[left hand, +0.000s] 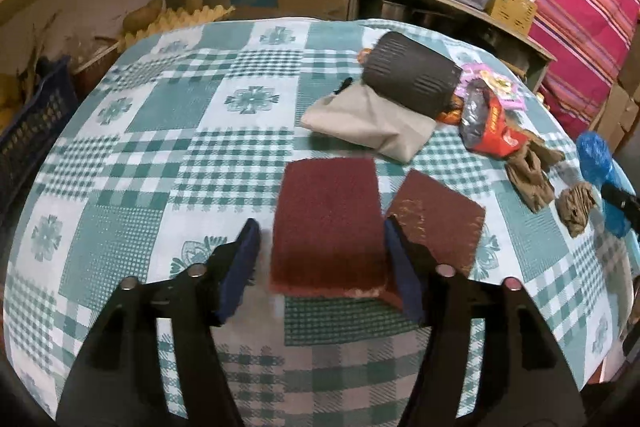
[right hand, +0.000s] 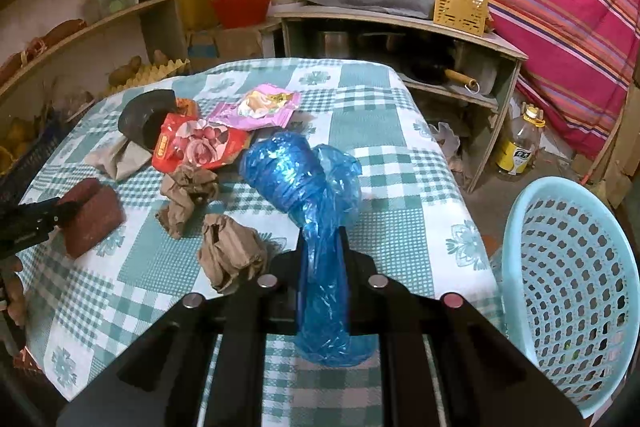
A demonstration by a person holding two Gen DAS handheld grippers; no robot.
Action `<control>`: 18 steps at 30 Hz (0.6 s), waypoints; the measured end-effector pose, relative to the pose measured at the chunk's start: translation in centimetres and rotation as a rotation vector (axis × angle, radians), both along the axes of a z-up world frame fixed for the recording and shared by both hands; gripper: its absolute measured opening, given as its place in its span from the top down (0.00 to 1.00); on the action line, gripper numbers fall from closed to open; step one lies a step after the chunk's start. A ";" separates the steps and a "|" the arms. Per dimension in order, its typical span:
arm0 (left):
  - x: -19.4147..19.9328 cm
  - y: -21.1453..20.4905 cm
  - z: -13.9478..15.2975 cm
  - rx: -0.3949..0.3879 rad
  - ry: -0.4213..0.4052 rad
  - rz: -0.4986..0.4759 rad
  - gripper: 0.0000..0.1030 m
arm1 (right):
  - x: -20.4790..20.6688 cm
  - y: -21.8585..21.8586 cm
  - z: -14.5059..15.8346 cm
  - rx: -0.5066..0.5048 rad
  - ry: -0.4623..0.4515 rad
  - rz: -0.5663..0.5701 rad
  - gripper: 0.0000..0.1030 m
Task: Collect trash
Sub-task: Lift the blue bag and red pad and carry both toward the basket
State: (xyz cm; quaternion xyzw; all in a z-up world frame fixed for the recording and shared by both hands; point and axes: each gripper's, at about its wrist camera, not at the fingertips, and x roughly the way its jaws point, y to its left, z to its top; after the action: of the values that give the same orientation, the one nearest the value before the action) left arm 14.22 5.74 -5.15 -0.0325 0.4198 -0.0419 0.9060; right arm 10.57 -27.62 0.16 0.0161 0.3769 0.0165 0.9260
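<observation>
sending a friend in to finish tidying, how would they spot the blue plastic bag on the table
Find the table with the green checked cloth; a pale blue basket stands at one edge. On the cloth near that basket lies the blue plastic bag, pinched in the right tongs. It is the only shiny blue thing, unlike the brown paper wads beside it.

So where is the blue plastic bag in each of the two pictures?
Left wrist view: the blue plastic bag is at the far right edge, on the table.
Right wrist view: the bag is in the centre, pinched by the right gripper.
Shared landmark: the red snack packet.
</observation>
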 end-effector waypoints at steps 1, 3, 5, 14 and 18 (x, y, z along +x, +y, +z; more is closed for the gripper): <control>0.1 0.2 -0.1 -0.007 0.004 0.005 0.34 | 0.0 0.1 0.0 -0.002 0.000 0.003 0.87; 0.2 0.5 -0.2 -0.028 0.014 0.008 0.34 | 0.0 0.3 -0.1 -0.007 0.001 0.008 0.87; 0.2 0.5 -0.2 -0.036 0.018 0.005 0.35 | 0.0 0.3 -0.1 -0.008 0.002 0.011 0.87; -0.3 0.5 0.7 -0.069 0.000 -0.020 0.48 | 0.0 0.3 -0.1 -0.009 0.000 0.010 0.87; -1.3 0.7 2.3 -0.039 -0.073 0.002 0.48 | 0.1 0.3 0.1 -0.011 -0.010 0.005 0.87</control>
State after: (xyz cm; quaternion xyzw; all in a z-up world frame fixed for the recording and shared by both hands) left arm 12.95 6.41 -2.86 -0.0492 0.3855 -0.0502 0.9200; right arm 10.62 -27.29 0.22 0.0099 0.3726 0.0167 0.9278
